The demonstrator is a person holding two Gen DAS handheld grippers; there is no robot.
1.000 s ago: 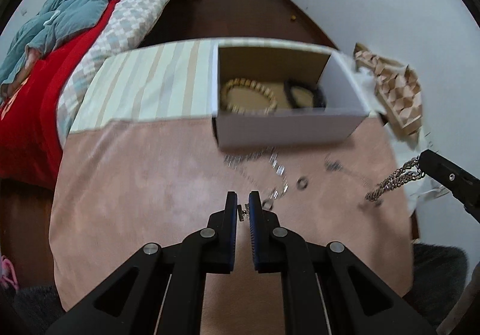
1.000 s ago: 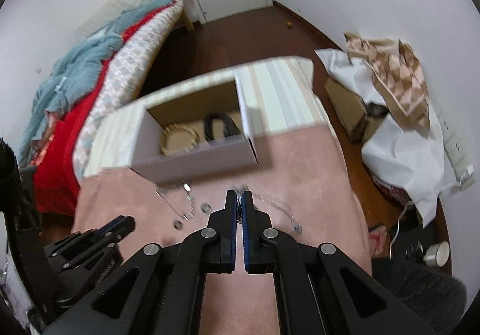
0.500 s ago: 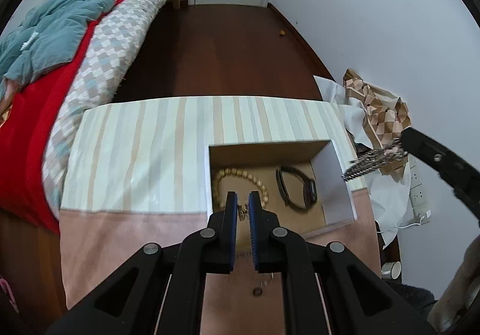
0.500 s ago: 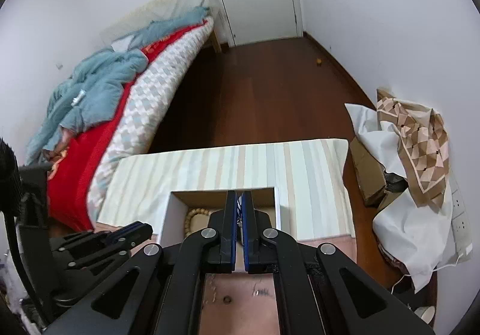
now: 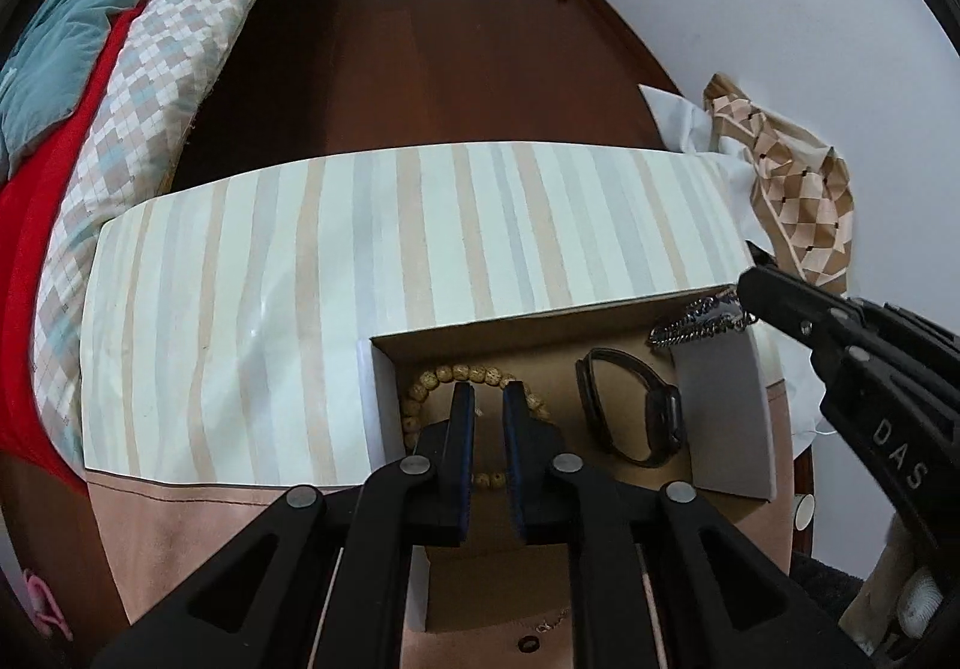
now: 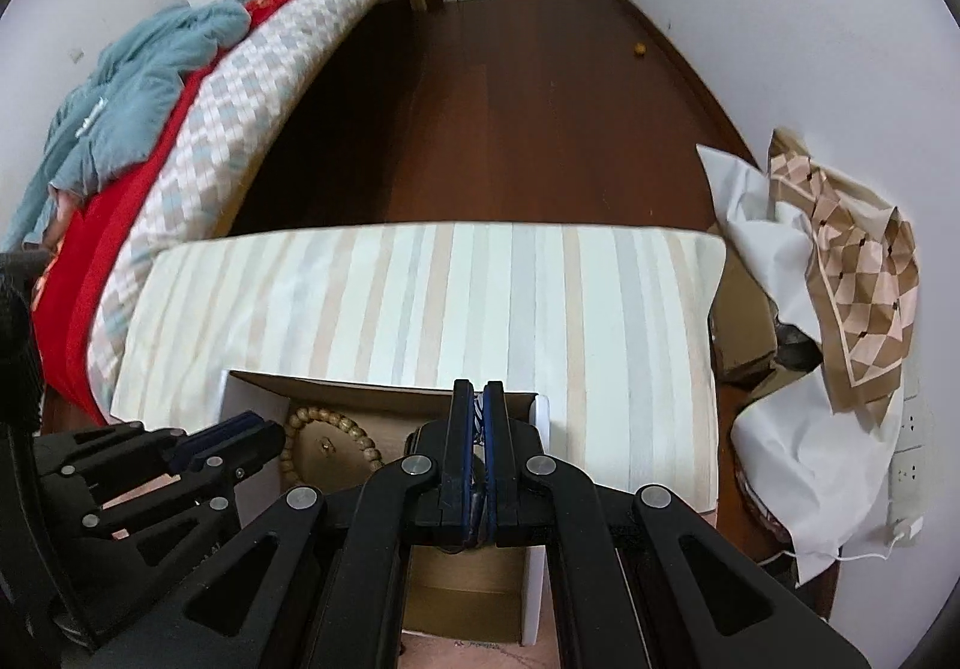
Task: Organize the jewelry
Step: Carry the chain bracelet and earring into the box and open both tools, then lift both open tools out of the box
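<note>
An open cardboard box [image 5: 726,417] sits on the table and holds a wooden bead bracelet [image 5: 432,378] and a black watch [image 5: 636,411]. My left gripper [image 5: 487,399] hangs over the beads with its jaws slightly apart and nothing between them. A small metal piece [image 6: 324,445] lies inside the bead ring in the right wrist view. My right gripper [image 6: 478,399] is shut on a silver chain [image 5: 696,321], which dangles over the box's far right corner. The box [image 6: 540,411] and the beads [image 6: 336,429] also show below in the right wrist view.
A striped cloth [image 5: 360,273] covers the far half of the table and pink cloth [image 5: 198,537] the near half. A small ring [image 5: 528,644] lies on the pink cloth in front of the box. A bed [image 6: 180,99] stands left; bags [image 6: 840,273] are piled right.
Both grippers have moved forward from the pink cloth to over the box. The left jaws have opened and let go of the small metal piece. The right still holds the chain.
</note>
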